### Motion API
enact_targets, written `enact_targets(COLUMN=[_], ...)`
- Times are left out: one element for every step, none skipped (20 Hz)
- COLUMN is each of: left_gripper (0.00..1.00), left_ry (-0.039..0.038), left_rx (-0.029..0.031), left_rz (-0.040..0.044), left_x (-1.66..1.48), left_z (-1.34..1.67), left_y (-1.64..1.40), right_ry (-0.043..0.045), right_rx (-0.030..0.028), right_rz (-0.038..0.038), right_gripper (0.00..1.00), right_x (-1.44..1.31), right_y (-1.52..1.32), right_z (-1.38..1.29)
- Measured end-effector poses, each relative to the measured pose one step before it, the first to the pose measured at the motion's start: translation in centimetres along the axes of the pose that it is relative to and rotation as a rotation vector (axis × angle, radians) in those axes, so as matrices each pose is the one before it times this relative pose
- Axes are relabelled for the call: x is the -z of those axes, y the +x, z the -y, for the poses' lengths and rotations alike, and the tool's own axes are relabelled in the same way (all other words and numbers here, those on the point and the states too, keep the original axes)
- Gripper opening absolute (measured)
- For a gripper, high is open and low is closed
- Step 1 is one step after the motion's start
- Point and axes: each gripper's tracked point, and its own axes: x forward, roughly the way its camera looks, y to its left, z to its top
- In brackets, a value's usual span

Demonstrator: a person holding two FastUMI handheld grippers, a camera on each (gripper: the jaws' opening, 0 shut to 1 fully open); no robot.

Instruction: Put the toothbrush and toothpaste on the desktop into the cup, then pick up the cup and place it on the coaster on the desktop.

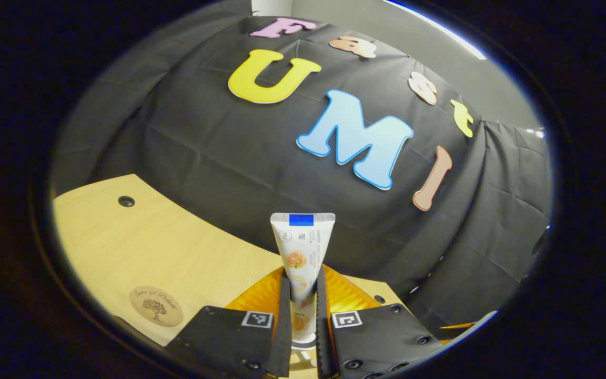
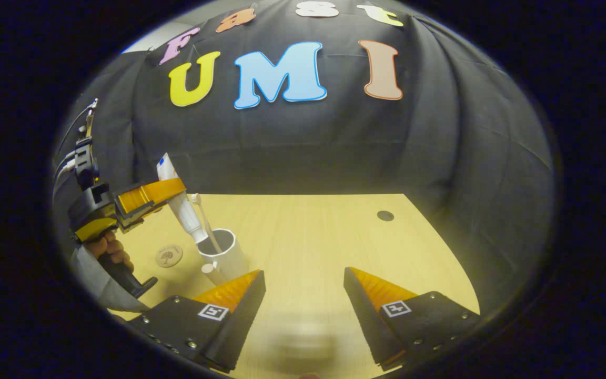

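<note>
My left gripper [image 1: 301,295] is shut on a white toothpaste tube [image 1: 300,252] with an orange picture, held upright with its crimped end up and its cap down. In the right gripper view the same left gripper [image 2: 169,196] holds the toothpaste tube [image 2: 182,205] tilted, cap end just above the mouth of the white cup [image 2: 223,253]. A toothbrush [image 2: 204,221] stands inside the cup, leaning left. The round wooden coaster [image 1: 156,306] [image 2: 169,256] lies on the desk left of the cup. My right gripper [image 2: 303,287] hangs open over the bare desk.
The light wooden desk [image 2: 308,231] has a cable hole [image 2: 385,215] at the back right and another hole [image 1: 126,201] at the far left. A hand [image 2: 108,251] holds the left gripper's handle. Black cloth walls the back.
</note>
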Motion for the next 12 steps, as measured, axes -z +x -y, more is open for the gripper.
enact_targets(left_gripper=[0.27, 0.26, 0.26, 0.26, 0.26, 0.25, 0.26, 0.26, 0.26, 0.25, 0.3, 0.37], left_ry=[0.00669, 0.01084, 0.01333, 0.01271, 0.01239, 0.00823, 0.00678, 0.00609, 0.00904, 0.00745, 0.00387, 0.00536], left_rx=[0.00441, 0.00805, 0.00764, 0.00494, 0.00571, 0.00298, 0.00222, -0.00405, -0.0037, 0.0011, 0.00265, -0.00742], left_rz=[0.00532, 0.00706, 0.00361, -0.0017, -0.0082, -0.00383, -0.00031, 0.00258, 0.00184, -0.00372, -0.00344, -0.00853], left_x=[0.54, 0.45, 0.494, 0.584, 0.789, 0.621, 0.438, 0.284, 0.015, 0.113, 0.037, 0.246], left_z=[0.155, 0.32, 0.399, 0.217, 0.137, 0.101, 0.225, 0.005, 0.019, 0.108, 0.119, -0.094], left_y=[0.244, 0.189, 0.288, 0.312, 0.123, 0.197, 0.134, -0.03, 0.168, 0.009, 0.011, -0.038], right_ry=[0.00195, 0.00326, 0.00421, 0.00477, 0.00224, -0.0024, -0.00482, -0.00241, 0.00162, 0.00247, 0.0023, 0.00393], right_rx=[-0.00296, -0.00324, -0.00345, -0.0058, -0.00563, -0.00368, -0.00268, -0.00394, -0.00472, -0.00342, 0.00094, 0.00081], right_rz=[-0.00082, 0.00072, -0.00272, -0.00279, -0.0013, -0.00136, -0.00386, -0.00197, -0.00508, -0.00529, -0.0022, -0.00389], right_gripper=[0.89, 0.89, 0.89, 0.89, 0.89, 0.89, 0.89, 0.89, 0.89, 0.89, 0.89, 0.89], right_x=[-0.103, 0.049, -0.007, 0.132, -0.023, 0.121, 0.116, 0.197, 0.122, 0.153, 0.087, 0.254], right_y=[-0.109, -0.007, -0.073, 0.045, -0.059, -0.057, -0.084, -0.016, -0.035, -0.05, 0.002, 0.023], right_z=[-0.071, -0.019, -0.097, -0.125, -0.199, -0.073, -0.117, -0.021, -0.079, 0.003, 0.046, 0.057])
